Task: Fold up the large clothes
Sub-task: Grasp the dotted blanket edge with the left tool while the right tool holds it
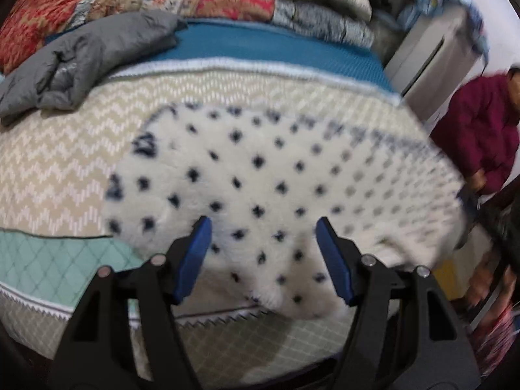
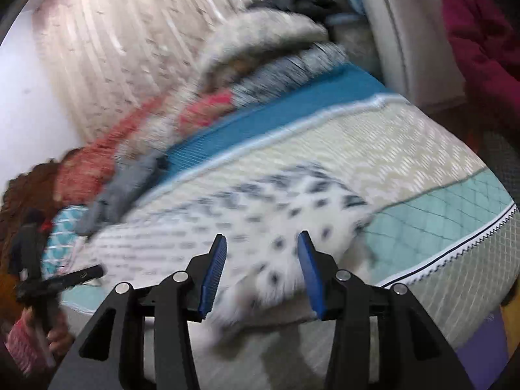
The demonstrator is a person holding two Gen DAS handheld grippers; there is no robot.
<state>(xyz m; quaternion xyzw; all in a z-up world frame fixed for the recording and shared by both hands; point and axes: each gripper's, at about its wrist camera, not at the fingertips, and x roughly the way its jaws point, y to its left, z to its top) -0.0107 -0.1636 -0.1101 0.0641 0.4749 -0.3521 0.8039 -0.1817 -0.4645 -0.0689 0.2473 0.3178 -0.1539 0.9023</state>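
Observation:
A fluffy white garment with dark spots (image 1: 260, 178) lies spread on the bed's beige zigzag cover (image 1: 58, 162). Its near hem hangs over the bed's front edge. My left gripper (image 1: 263, 221) hovers over that near edge, blue pads wide apart and nothing pinched between them. In the right wrist view the same spotted garment (image 2: 286, 224) is blurred. My right gripper (image 2: 262, 235) stands over its near corner with a narrower gap between the pads, and no cloth is visibly pressed between them.
A folded grey jacket (image 1: 74, 65) lies at the back left of the bed. Stacked patterned quilts (image 1: 201, 0) line the far side. A white cabinet (image 1: 425, 55) and a person in a maroon coat (image 1: 481, 136) are to the right. A hand (image 2: 55, 334) holds a black device at the left.

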